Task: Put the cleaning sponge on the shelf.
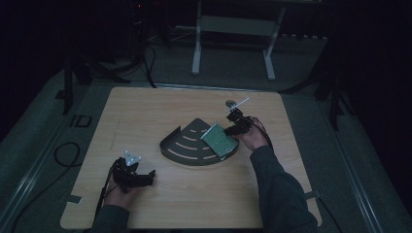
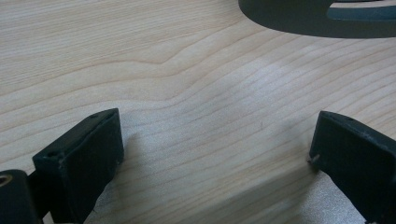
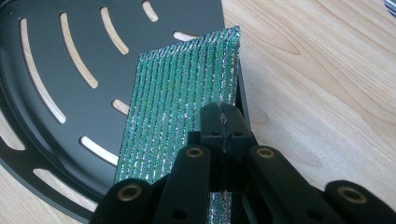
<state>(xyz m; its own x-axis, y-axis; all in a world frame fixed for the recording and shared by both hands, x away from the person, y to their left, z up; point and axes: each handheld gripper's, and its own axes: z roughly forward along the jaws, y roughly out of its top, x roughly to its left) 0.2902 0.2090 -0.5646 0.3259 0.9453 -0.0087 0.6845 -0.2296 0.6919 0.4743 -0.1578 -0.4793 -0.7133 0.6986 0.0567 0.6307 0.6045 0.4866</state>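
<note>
**Green sponge pinched over the slotted tray**

Sponge first: I see a flat, rectangular green scouring sponge with a ribbed, glittery weave (image 1: 219,140) lying tilted over the right-hand edge of a dark, fan-shaped metal tray with curved slots (image 1: 187,145). In the right gripper view the sponge (image 3: 182,107) leans across the tray's upright rim, its far corner raised and its lower part reaching down onto the slotted floor of the tray (image 3: 70,70).

My right gripper (image 1: 236,127) sits just right of the tray, toward the far side of the light wooden table (image 1: 145,111). Its jaws are pressed together on the near right edge of the sponge, and in the right gripper view I see the two black tips (image 3: 225,128) meeting with only the thin sponge edge between them. The person's right hand (image 1: 252,140) grasps the gripper from behind, and the sleeve runs back to the near edge of the table.

My left gripper (image 1: 132,174) rests at the near left of the table, well apart from the tray. Its jaws stand spread wide, and in the left gripper view I see only bare wood (image 2: 196,93) between them, with the tray's curved rim (image 2: 308,23) at the far right.

A small round dark object with a white stick (image 1: 233,103) lies on the table beyond the right gripper; I cannot tell what it is.
</note>
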